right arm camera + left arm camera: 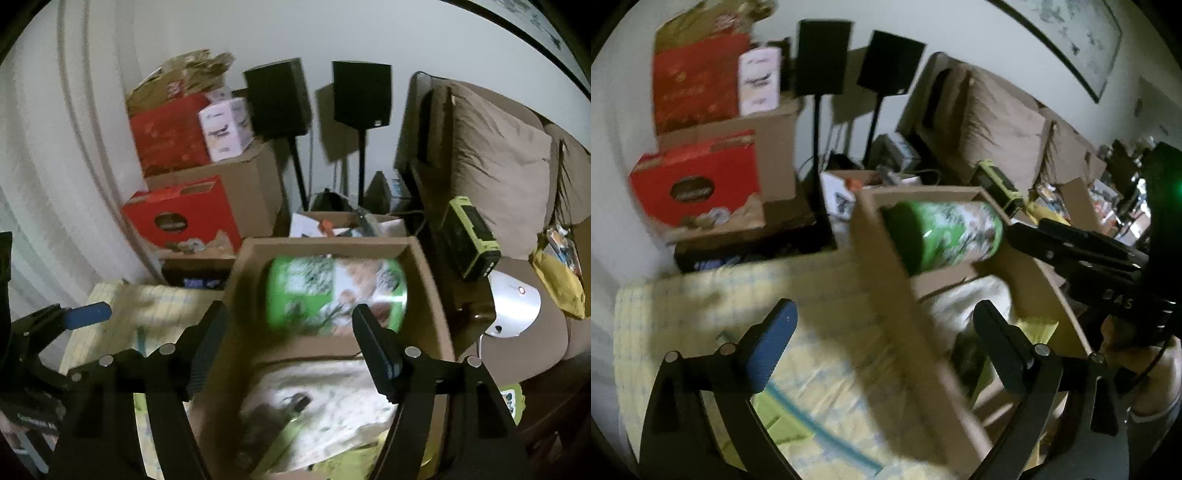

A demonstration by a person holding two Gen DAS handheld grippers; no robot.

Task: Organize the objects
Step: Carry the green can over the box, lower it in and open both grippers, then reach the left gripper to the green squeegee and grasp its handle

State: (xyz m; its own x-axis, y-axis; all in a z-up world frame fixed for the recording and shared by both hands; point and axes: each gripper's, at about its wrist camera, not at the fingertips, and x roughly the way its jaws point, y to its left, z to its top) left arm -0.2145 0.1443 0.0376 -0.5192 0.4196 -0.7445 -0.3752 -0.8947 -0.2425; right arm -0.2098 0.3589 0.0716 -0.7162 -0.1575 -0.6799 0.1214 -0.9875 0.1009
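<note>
Left wrist: left gripper (pixel 884 347) wide open, empty, straddling cardboard box (pixel 886 258) wall; green canister (pixel 945 236) lies inside.
Right wrist: right gripper (pixel 290 345) spread, empty (canister blurred). Withdraw straight, avoid nudging it.

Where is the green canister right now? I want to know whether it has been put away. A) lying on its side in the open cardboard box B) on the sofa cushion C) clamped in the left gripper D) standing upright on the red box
A: the green canister lies on its side in the cardboard box, and both grippers are open and empty.
</note>
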